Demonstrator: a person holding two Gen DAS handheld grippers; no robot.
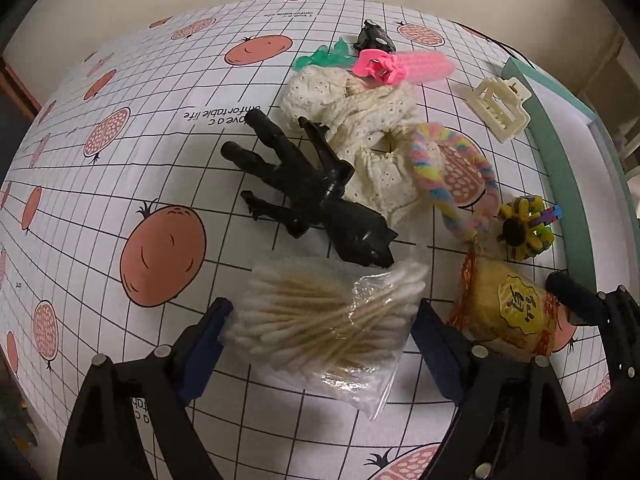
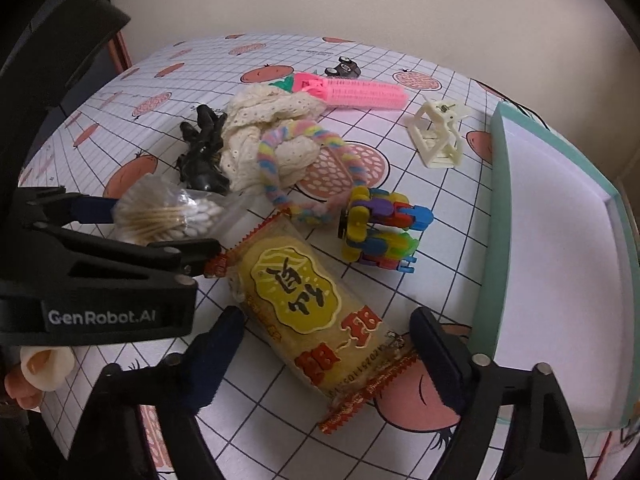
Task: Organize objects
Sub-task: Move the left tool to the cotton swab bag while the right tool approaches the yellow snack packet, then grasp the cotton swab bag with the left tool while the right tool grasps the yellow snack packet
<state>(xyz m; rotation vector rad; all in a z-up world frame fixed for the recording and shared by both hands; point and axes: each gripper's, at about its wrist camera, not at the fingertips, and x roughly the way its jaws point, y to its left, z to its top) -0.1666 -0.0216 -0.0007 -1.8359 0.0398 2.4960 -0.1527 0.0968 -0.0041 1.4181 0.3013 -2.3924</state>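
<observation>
Currently the clutter sits mid-table on a grid-and-fruit tablecloth; bare cloth lies open to the left and along the near edge. At the right edge stands a shallow teal-walled box, white inside.

Left gripper: jaws wide, straddling a clear bag of cotton swabs; whether the pads touch the bag cannot be told. Right gripper: jaws wide, either side of a yellow wrapped snack with red crimped ends, no contact seen.

Just behind the swabs lies a black plastic hand toy, resting against a cream lace cloth. A pastel fuzzy loop lies over the cloth. A multicoloured block toy sits between snack and box, beside the loop. Farther back: pink hair clip, cream claw clip, small black toy, green piece.

Writing: left gripper body reads "GenRobot.AI"; tablecloth, partly, "comfortable life"; snack label carries Chinese characters.
</observation>
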